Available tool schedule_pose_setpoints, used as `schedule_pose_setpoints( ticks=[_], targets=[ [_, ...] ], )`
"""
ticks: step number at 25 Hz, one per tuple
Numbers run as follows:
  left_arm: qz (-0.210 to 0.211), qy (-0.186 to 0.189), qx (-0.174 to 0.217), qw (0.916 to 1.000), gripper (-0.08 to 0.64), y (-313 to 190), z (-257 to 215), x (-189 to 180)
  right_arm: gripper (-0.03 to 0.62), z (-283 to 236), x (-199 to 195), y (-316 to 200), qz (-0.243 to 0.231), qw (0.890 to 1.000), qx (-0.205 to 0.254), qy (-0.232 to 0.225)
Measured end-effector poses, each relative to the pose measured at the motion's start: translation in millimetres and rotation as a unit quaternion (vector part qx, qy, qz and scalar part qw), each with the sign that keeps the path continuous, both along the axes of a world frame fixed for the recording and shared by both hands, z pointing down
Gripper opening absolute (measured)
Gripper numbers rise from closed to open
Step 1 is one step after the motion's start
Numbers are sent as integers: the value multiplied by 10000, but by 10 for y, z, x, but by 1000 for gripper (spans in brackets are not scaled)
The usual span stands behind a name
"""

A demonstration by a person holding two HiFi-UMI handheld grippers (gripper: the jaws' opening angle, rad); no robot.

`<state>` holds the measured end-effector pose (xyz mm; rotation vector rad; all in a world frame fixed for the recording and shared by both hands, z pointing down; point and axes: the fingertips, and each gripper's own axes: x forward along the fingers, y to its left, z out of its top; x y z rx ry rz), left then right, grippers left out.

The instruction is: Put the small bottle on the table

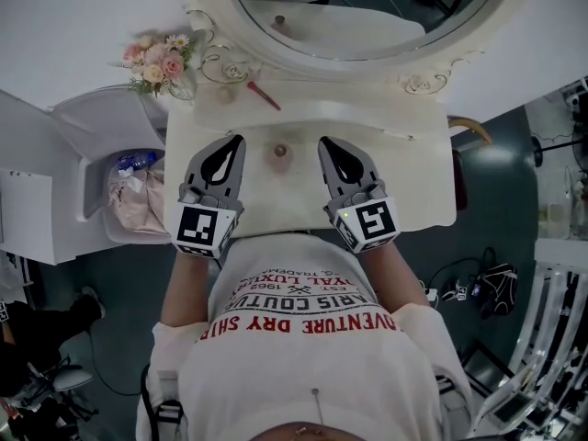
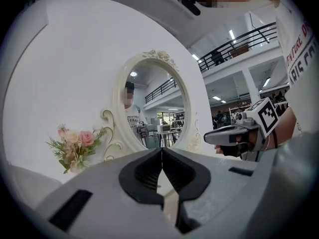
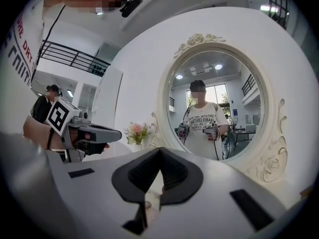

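A small pinkish bottle (image 1: 280, 152) stands upright on the white dressing table (image 1: 413, 182), near its middle. My left gripper (image 1: 238, 140) lies just left of the bottle and my right gripper (image 1: 322, 142) just right of it, both pointing at the mirror and apart from the bottle. In the left gripper view the left gripper (image 2: 162, 151) has its jaws together with nothing between them. The right gripper (image 3: 159, 151) is also shut and empty. Each gripper shows in the other's view, the right gripper (image 2: 234, 133) and the left gripper (image 3: 92, 133).
An oval mirror (image 1: 367, 7) in an ornate white frame stands at the table's back. A bunch of pink flowers (image 1: 158, 65), a glass holder (image 1: 230, 65) and a red stick (image 1: 264, 96) sit at the back left. A bin with bags (image 1: 138, 196) stands left of the table.
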<state>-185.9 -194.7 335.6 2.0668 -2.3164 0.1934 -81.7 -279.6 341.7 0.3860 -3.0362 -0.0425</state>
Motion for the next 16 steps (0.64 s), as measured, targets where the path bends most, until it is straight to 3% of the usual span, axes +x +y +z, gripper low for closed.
schedule_pose_setpoints(
  ticks=[16],
  targets=[
    [198,-34,77,9998,9,-94,6,19,-2,3,-79,17,-78,9999,69,12]
  ],
)
